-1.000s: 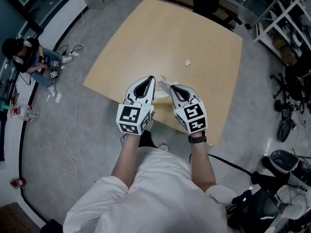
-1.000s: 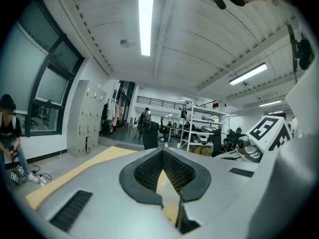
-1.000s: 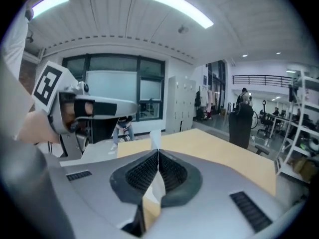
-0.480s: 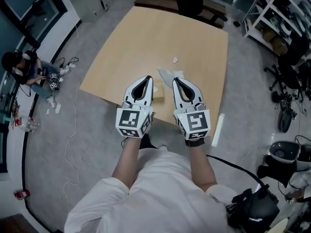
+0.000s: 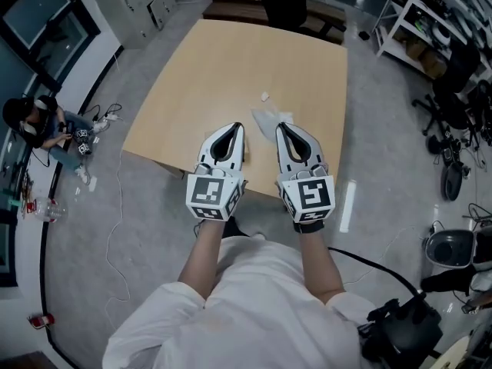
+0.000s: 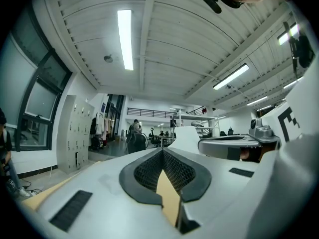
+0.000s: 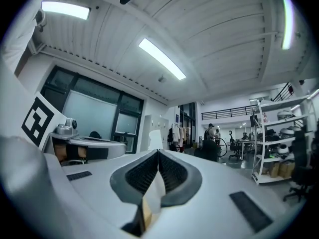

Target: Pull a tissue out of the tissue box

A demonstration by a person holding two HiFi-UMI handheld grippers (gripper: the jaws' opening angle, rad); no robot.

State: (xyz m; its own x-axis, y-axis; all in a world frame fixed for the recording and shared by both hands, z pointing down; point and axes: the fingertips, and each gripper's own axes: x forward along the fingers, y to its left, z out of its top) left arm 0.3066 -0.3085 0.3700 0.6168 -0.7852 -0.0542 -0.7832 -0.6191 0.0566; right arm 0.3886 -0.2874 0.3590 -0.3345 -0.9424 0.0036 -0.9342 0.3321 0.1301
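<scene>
Right tool (image 5: 278,126) is pinched shut on the tissue (image 5: 267,118) over the tabletop's (image 5: 231,60) near edge; left tool (image 5: 239,127) closed, empty. Best draw it steadily upward, no jerking, or it may tear.

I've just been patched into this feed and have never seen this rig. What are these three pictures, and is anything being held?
There is no robot. A person holds a hand-operated gripper in each hand. The top-down picture comes from a camera on the person's head and shows the left gripper and right gripper over a wooden table. The other two pictures come from cameras riding on each gripper, looking along its jaws. A small white scrap lies on the table. The right gripper's jaws are closed, apparently on a white tissue. The left gripper's jaws are closed too, with nothing clearly held.
</scene>
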